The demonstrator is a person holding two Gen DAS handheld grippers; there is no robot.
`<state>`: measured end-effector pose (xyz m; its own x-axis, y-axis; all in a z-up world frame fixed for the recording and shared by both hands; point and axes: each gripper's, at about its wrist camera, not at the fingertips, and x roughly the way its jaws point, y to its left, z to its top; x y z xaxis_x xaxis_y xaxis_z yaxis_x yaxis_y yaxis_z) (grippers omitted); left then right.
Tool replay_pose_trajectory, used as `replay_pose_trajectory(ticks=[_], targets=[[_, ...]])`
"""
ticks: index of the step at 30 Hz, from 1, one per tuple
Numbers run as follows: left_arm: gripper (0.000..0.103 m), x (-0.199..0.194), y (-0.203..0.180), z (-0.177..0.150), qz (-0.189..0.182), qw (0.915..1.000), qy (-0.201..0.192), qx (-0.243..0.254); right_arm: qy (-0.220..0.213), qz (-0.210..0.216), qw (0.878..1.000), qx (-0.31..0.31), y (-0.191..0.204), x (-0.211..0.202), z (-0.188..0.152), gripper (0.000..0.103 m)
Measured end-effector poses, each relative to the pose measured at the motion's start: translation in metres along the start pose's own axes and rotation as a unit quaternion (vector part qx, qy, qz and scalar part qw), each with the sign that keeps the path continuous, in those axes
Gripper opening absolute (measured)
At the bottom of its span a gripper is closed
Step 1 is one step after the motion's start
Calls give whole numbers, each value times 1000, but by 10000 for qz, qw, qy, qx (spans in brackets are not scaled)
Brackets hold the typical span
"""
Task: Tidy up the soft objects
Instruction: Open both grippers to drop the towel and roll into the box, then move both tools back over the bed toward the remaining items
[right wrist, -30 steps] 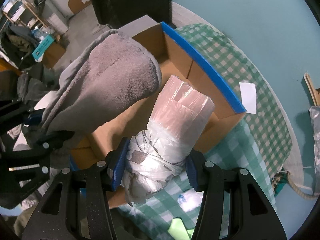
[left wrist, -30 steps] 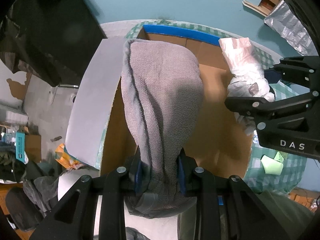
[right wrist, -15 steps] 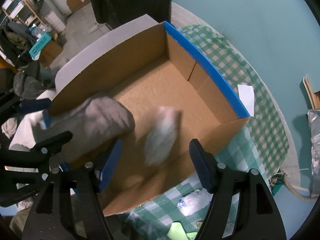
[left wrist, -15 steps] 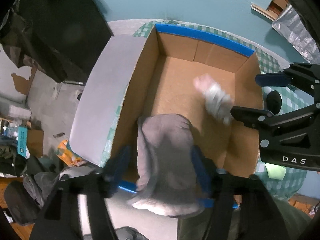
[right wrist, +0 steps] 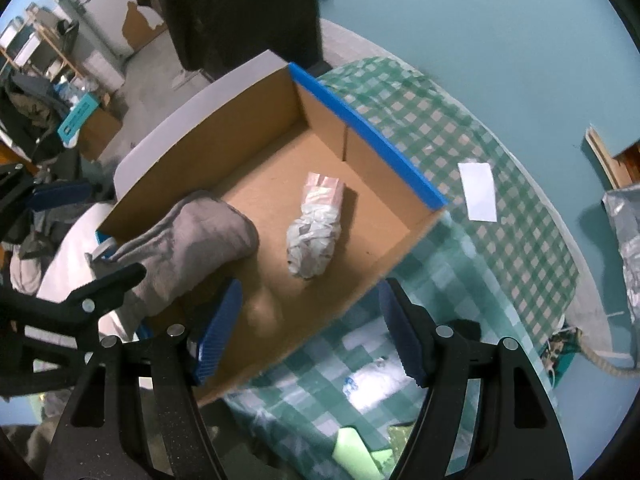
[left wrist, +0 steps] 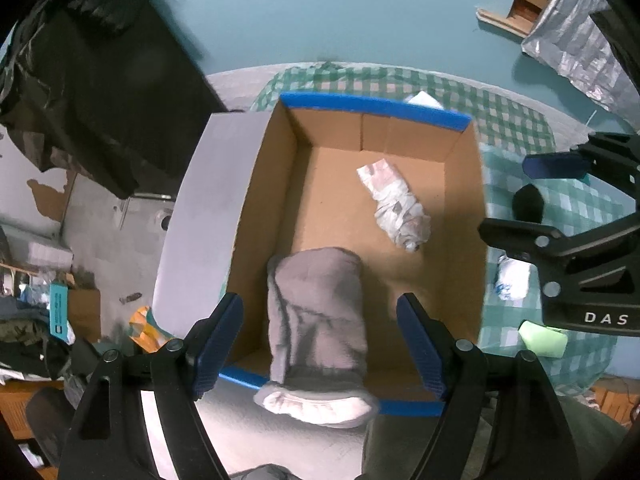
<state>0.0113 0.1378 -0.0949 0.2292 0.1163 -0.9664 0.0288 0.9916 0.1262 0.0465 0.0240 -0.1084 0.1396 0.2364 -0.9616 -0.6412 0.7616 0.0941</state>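
Teal walls and a round table (right wrist: 532,216) under green check cloth frame the scene, with a cardboard box (left wrist: 464,216) sitting on the cloth. The step in hand looks like the drop: both soft things are in or on the box and neither is held.

The left gripper (left wrist: 320,344) hangs above the box's near edge with its jaws wide, having just been opening further. The grey towel (left wrist: 320,312) lies below and between them, free of the pads. It is draped over the rim at 6 o'clock in the left view, part inside, its pale end hanging outside.

The right gripper (right wrist: 310,328) is also wide, its jaws having just been opening, with nothing between them. It hovers over the box's near wall.

Inside the box, the white bundle (left wrist: 396,208) rests flat on the floor, at about 1 o'clock from the towel and apart from it. No other contents show.

On the cloth outside, at 3 o'clock from the box in the left view, lie a small white bag (left wrist: 514,278), a black lump (left wrist: 528,202) and a pale green piece (left wrist: 544,338).

The next move probably calls for one of two things: nudging the towel fully in, since it may slide off the rim, or reaching for the loose items beside the box.
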Motion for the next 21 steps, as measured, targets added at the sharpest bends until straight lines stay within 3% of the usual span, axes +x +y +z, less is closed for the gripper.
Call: replay_pose_trajectory(ticks=[21], targets=[[80,-31,-75,8,-109,9979,-133,623,-20,-292,9966,773,-82,-42,-94,72]])
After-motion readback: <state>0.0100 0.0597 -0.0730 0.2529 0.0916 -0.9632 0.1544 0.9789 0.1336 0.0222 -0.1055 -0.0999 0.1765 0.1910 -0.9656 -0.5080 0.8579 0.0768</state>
